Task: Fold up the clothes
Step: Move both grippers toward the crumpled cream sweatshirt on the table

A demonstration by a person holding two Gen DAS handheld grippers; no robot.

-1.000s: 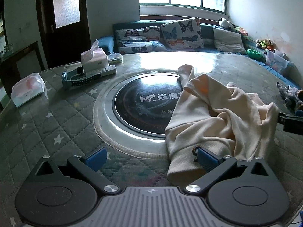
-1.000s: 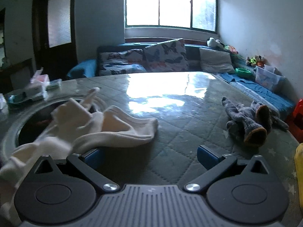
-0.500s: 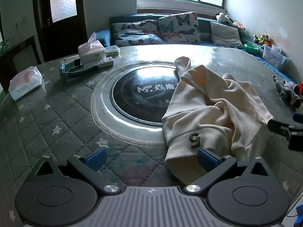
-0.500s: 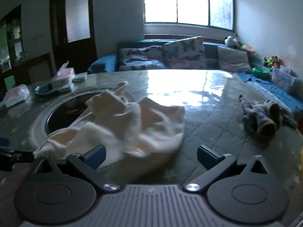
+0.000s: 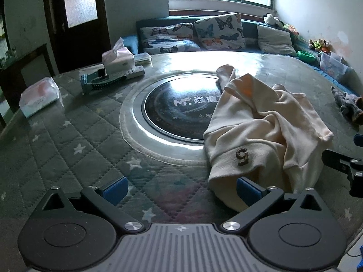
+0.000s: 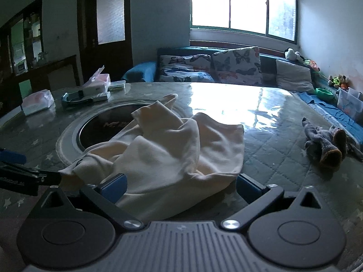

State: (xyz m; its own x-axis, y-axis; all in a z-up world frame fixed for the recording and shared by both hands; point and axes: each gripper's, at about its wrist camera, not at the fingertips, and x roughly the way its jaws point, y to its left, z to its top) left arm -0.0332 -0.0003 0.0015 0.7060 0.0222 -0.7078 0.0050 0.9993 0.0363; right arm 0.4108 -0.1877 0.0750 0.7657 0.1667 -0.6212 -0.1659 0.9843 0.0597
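Near-left quilted table (image 5: 74,140) is being left wide open for passing. Far-left edge is being blocked by tissue box (image 5: 116,56), brush (image 5: 102,82) and plastic pack (image 5: 38,96); the right by a grey sock (image 6: 324,142).

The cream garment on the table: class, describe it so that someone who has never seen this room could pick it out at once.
Start at the big round table with the quilted, star-patterned cover and the dark glass disc at its centre. Lying crumpled over the disc's right edge is the cream garment. Unlike the grey plush toy further right, it is pale cloth bearing a small brown "5" patch.
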